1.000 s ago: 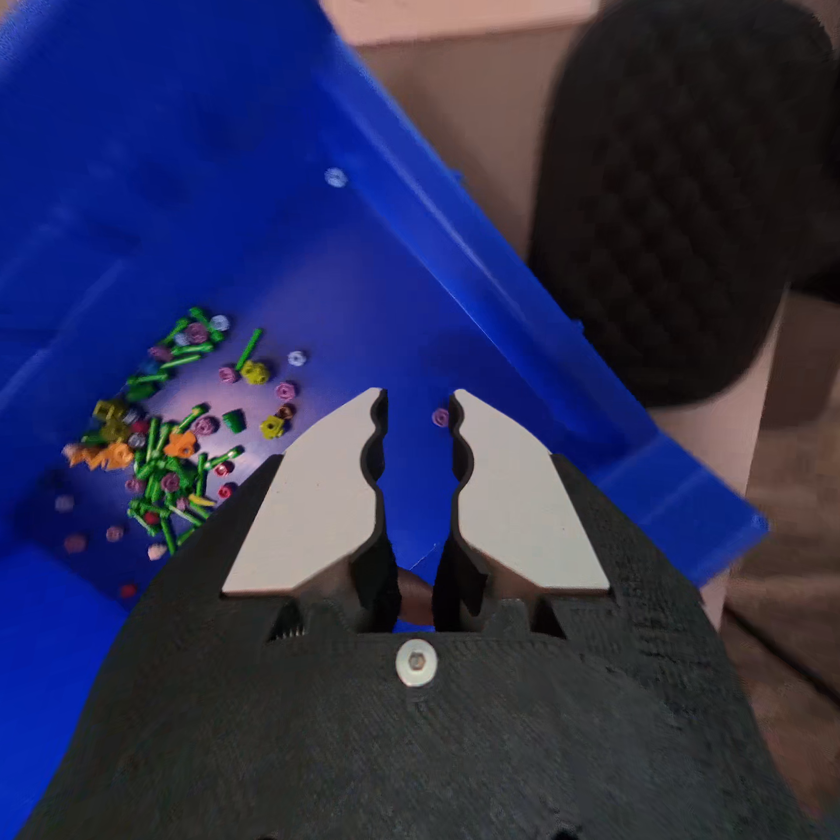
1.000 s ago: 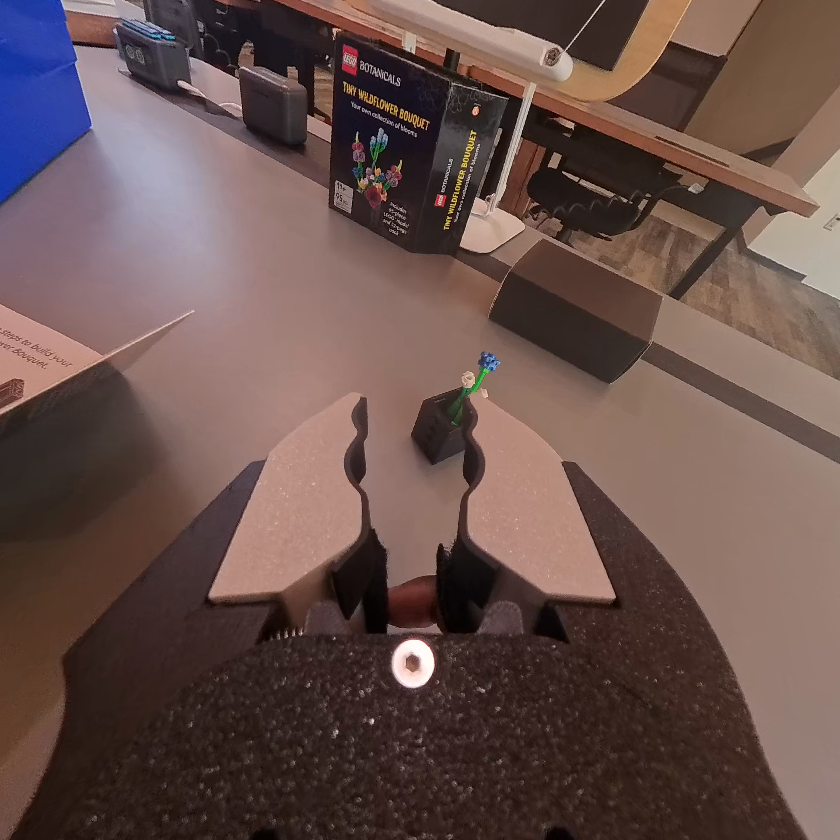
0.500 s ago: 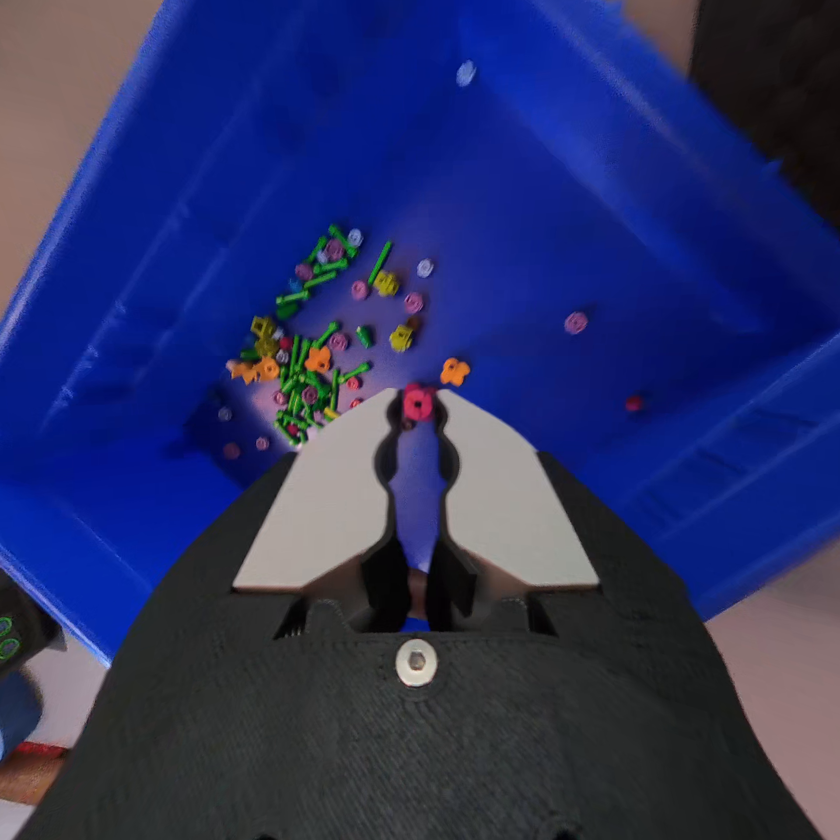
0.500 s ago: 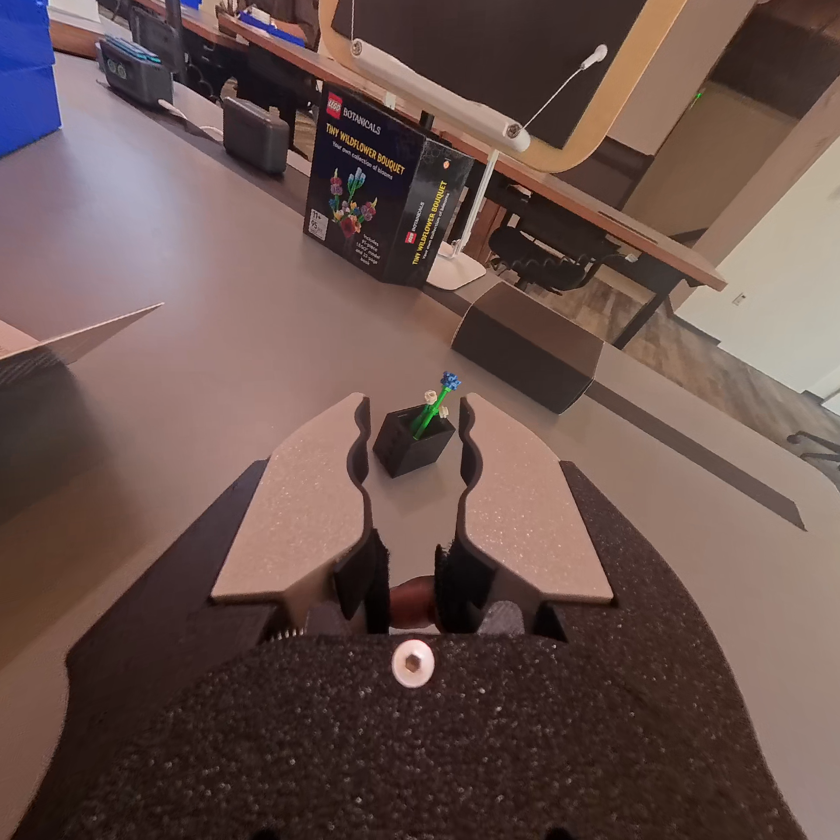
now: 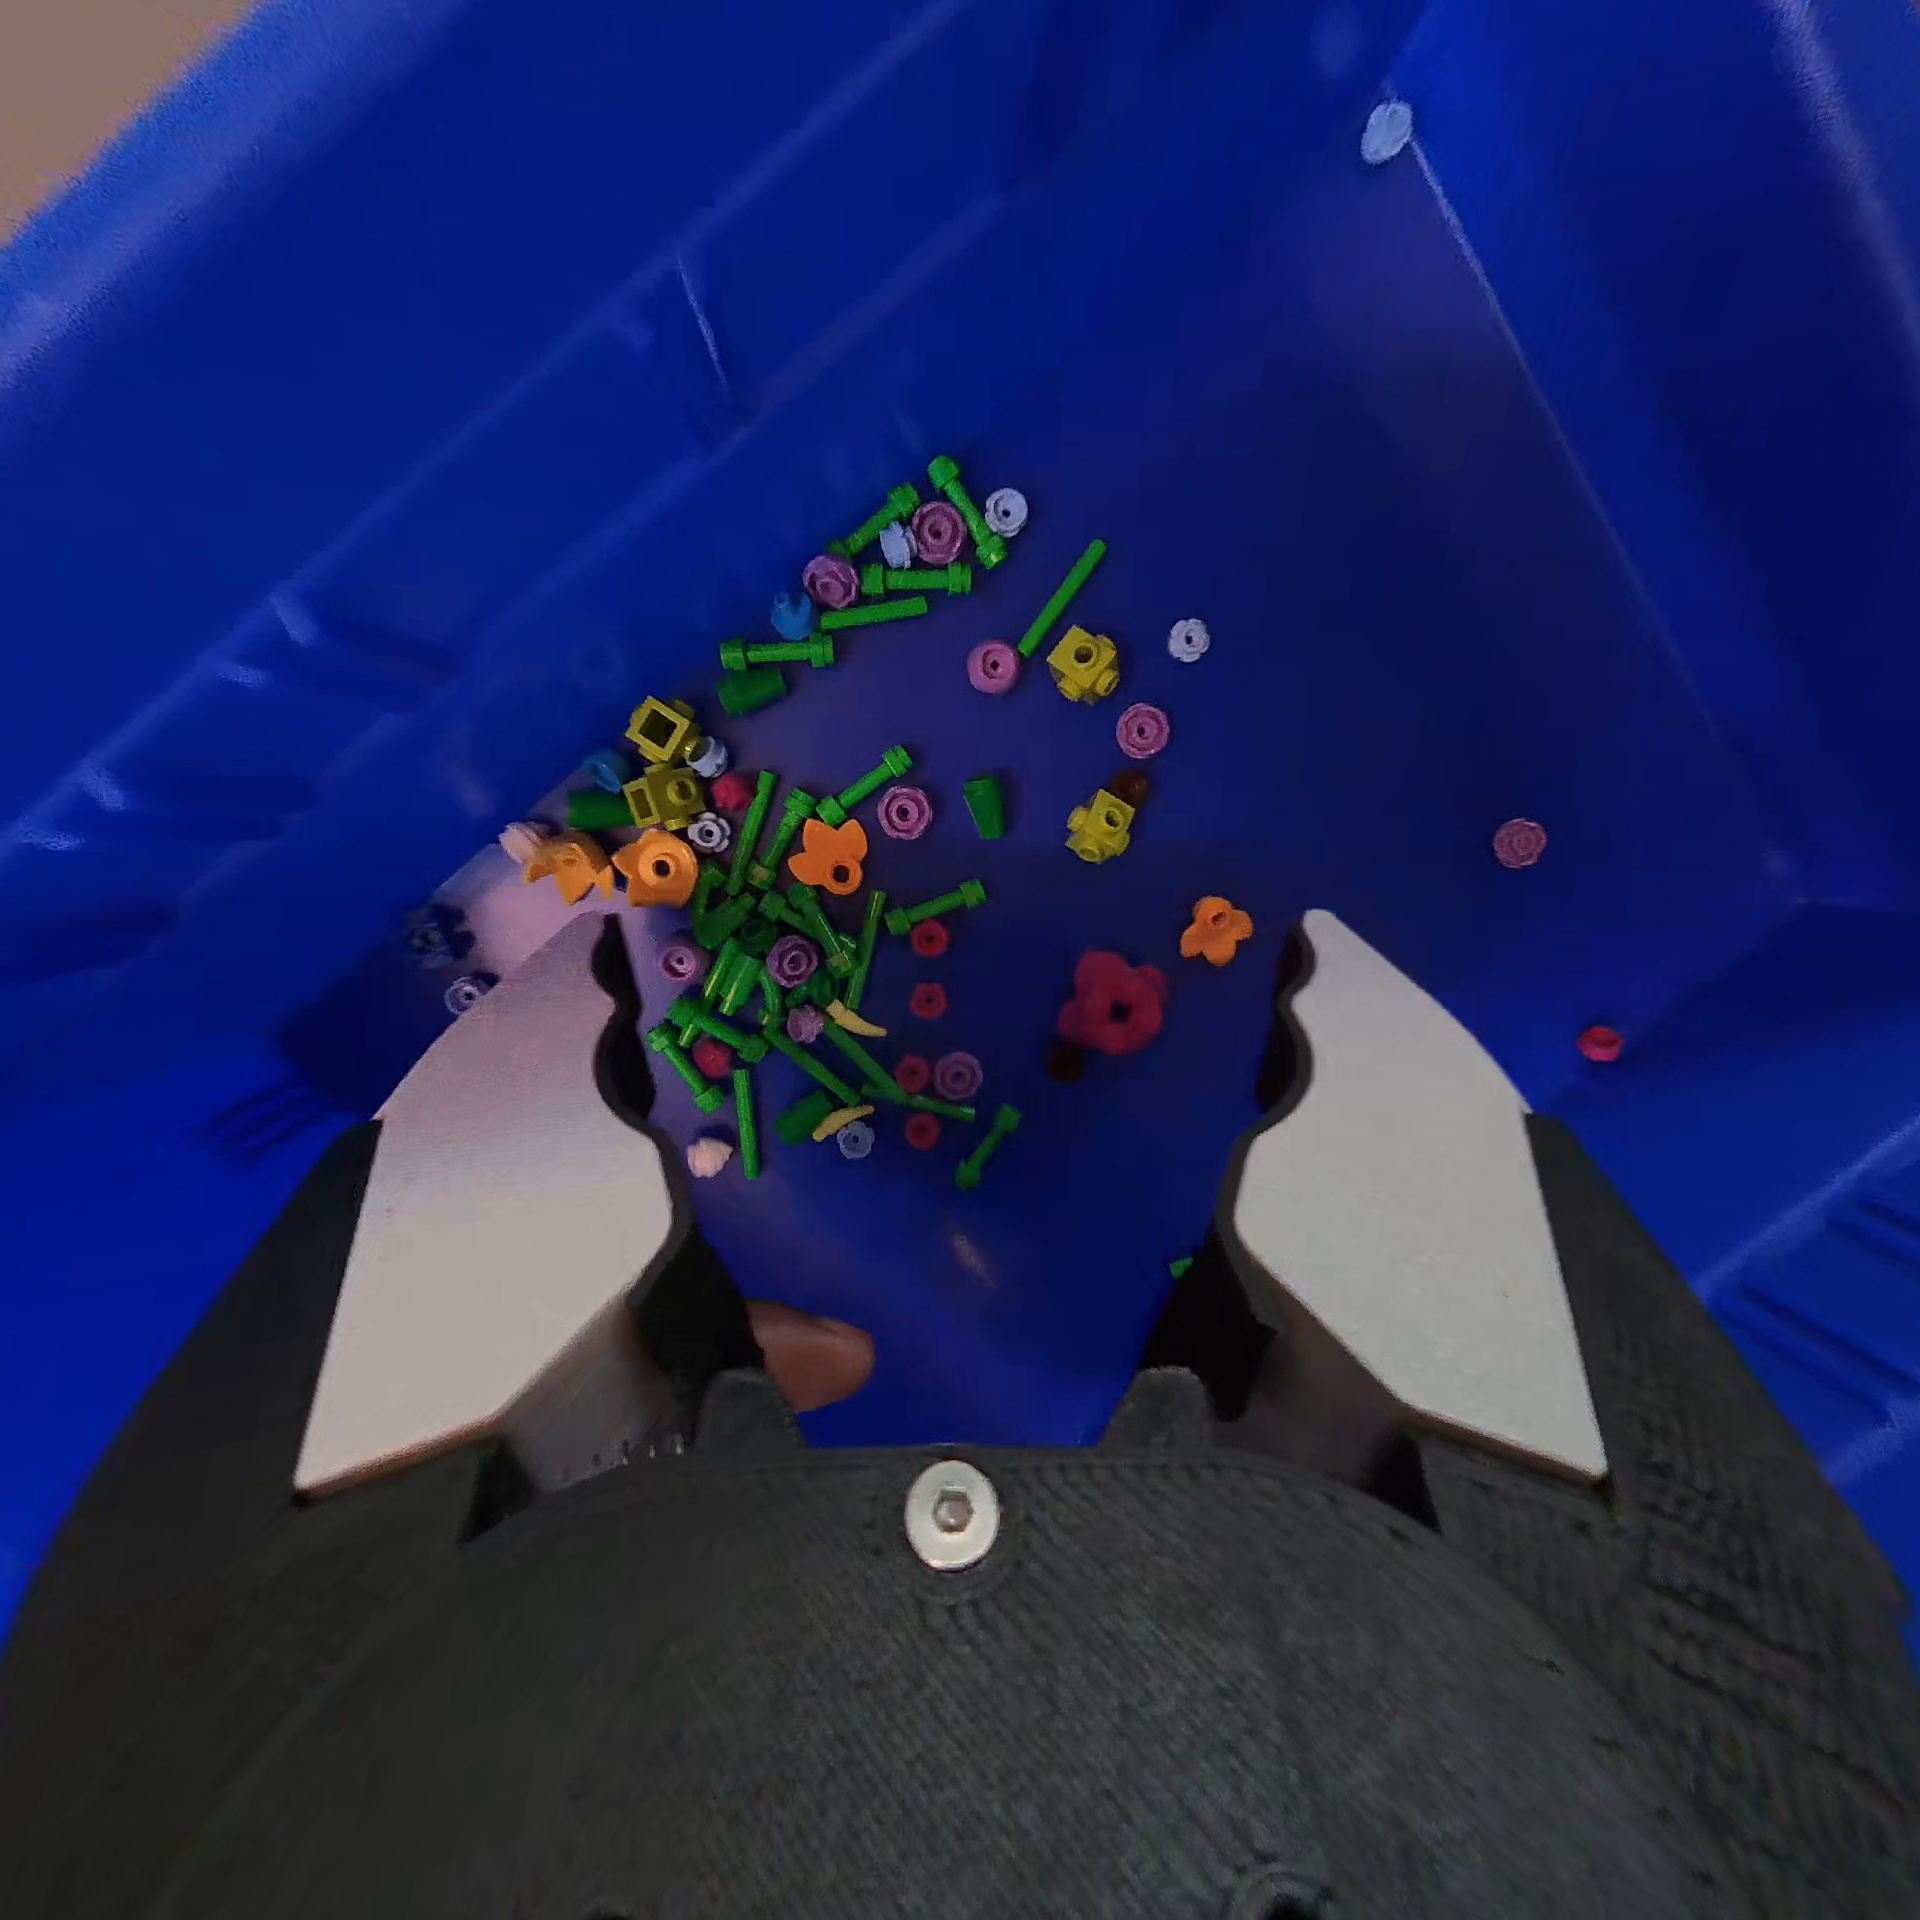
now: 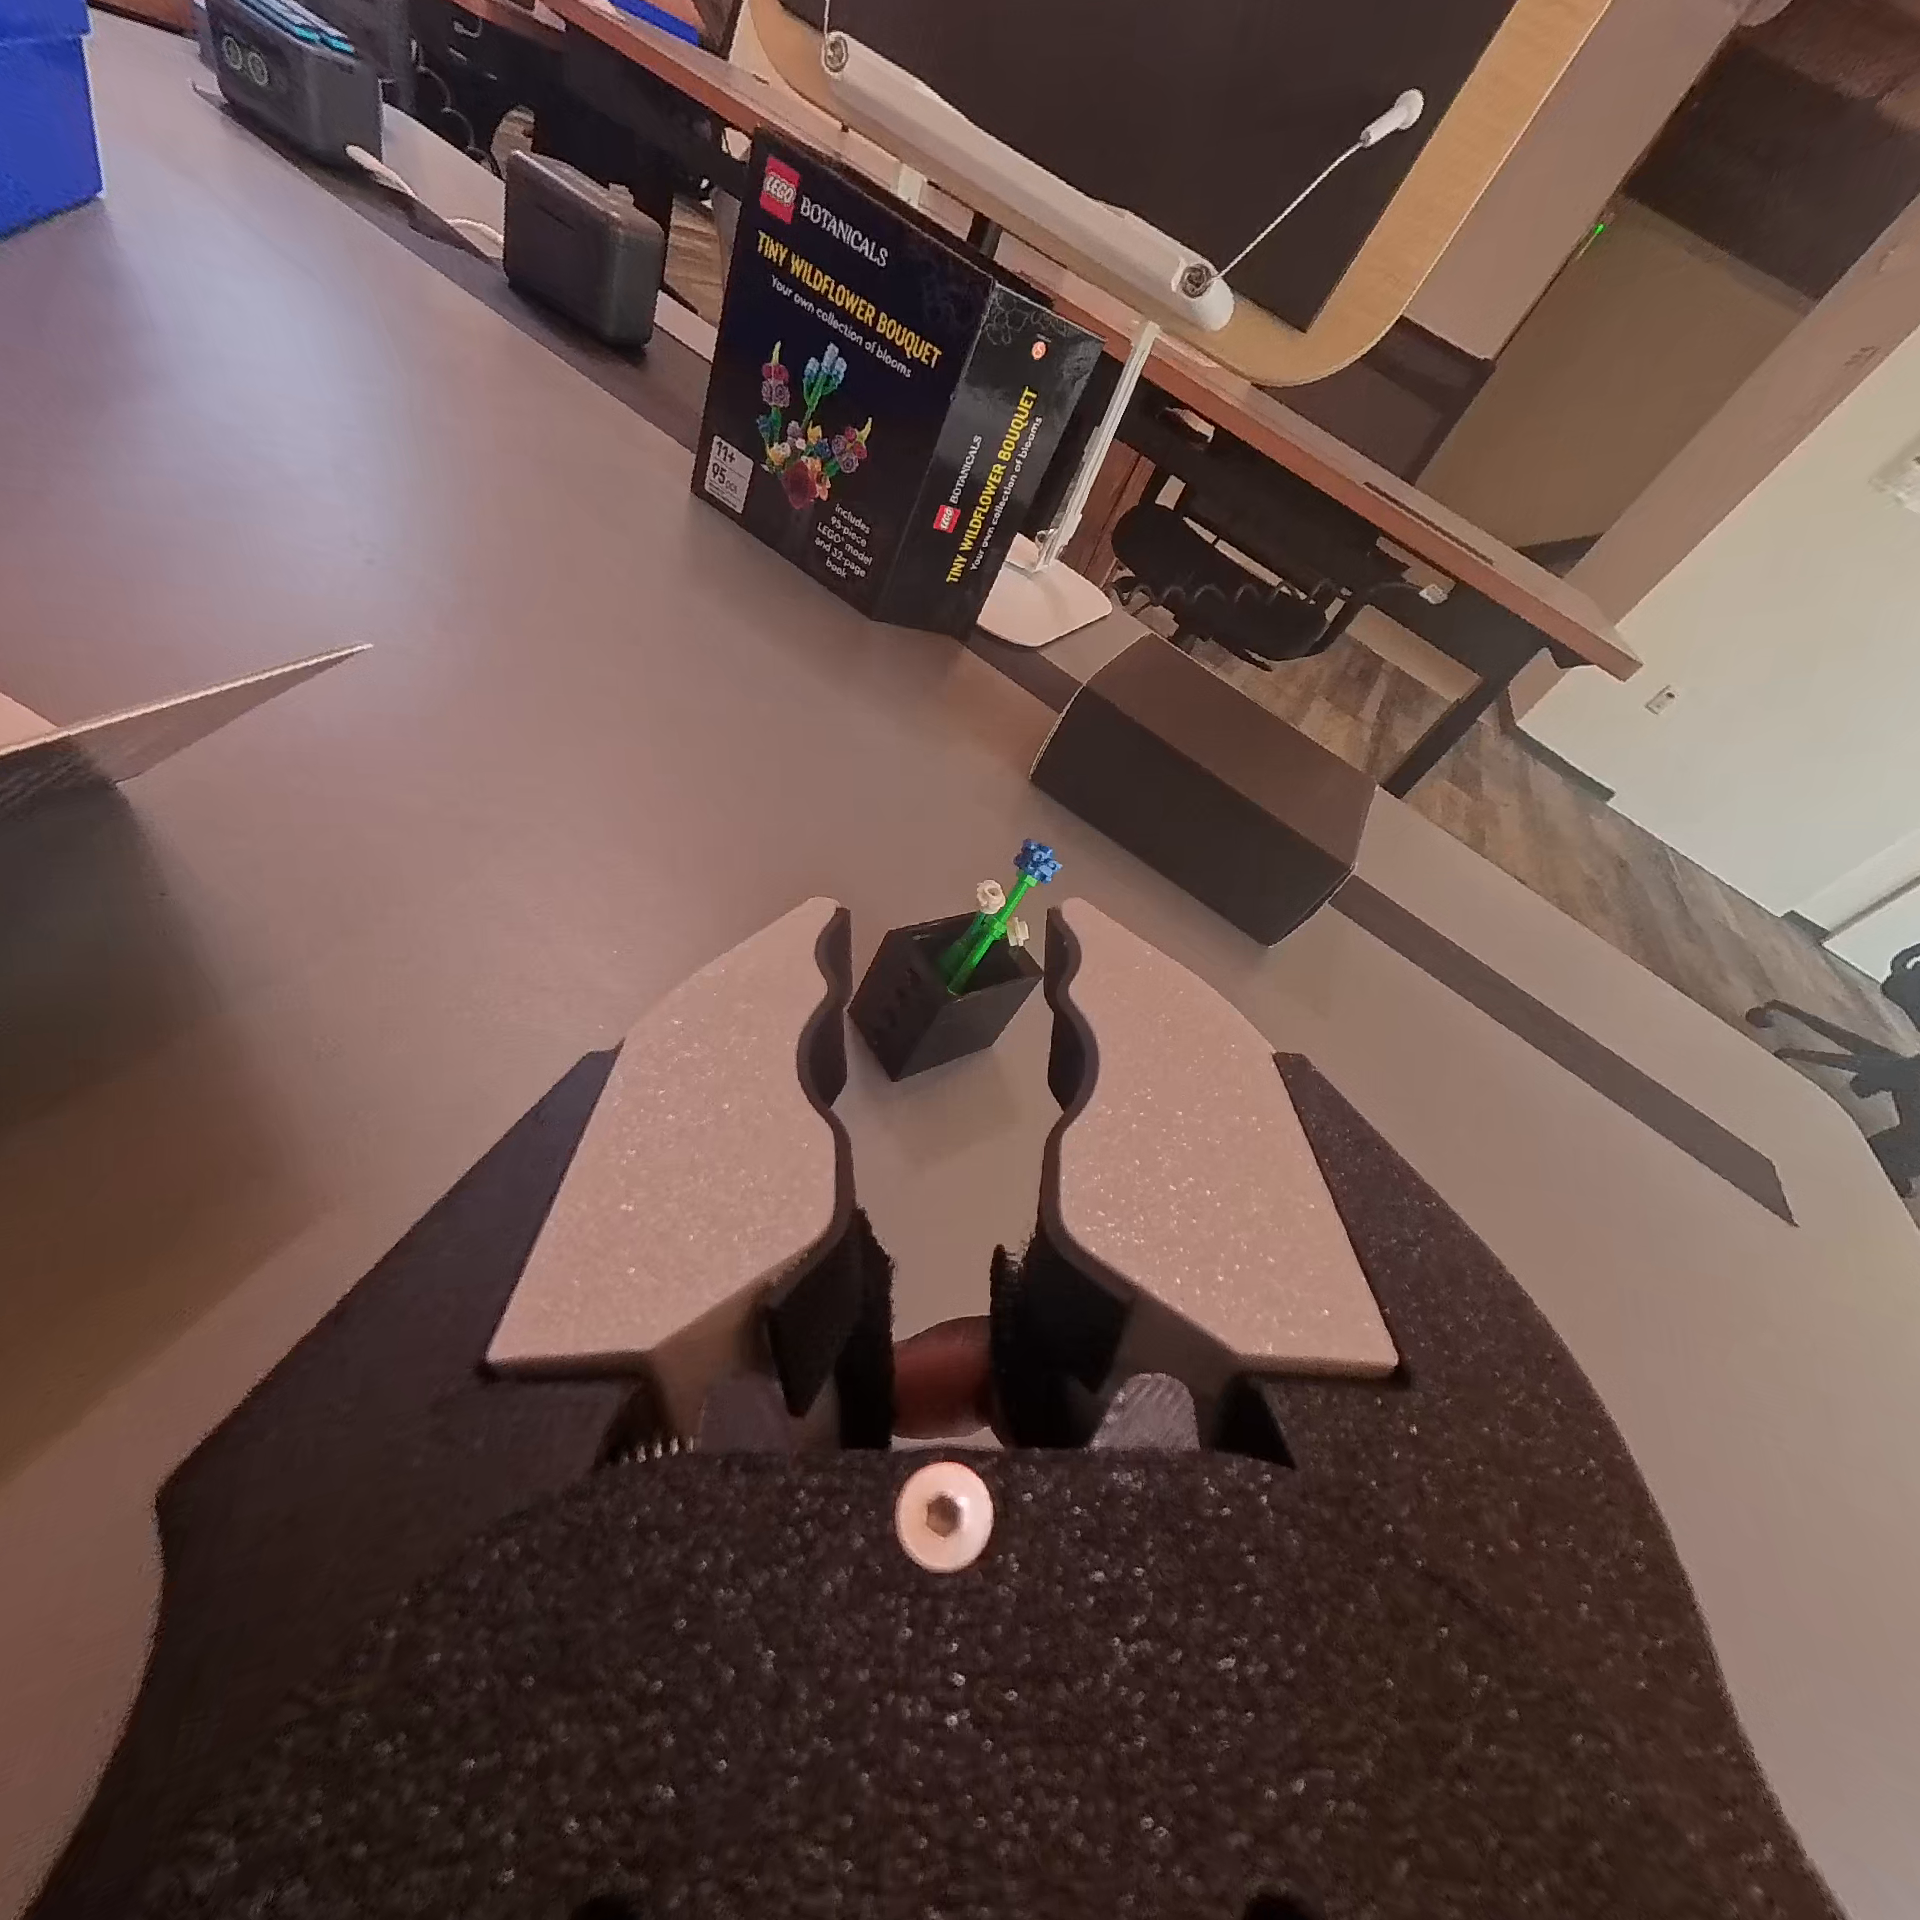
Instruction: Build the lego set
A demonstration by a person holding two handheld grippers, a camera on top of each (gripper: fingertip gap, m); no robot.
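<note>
Left gripper point(image 5: 951, 940) hangs spread wide and empty inside the blue bin point(image 5: 416, 312), loose lego pieces point(image 5: 821, 883) heaped from 10 to 12 o'clock of its tips, the pink flower piece point(image 5: 1110, 1006) lying free between them. Right gripper point(image 6: 940, 920) is parted a little, holding nothing, the black vase point(image 6: 940, 1003) with green stems point(image 6: 982, 930) on the grey table point(image 6: 468, 623) at 12 o'clock. Risk: closing at this spread likely rakes in neighbouring studs, or the flower skids across the bin floor
</note>
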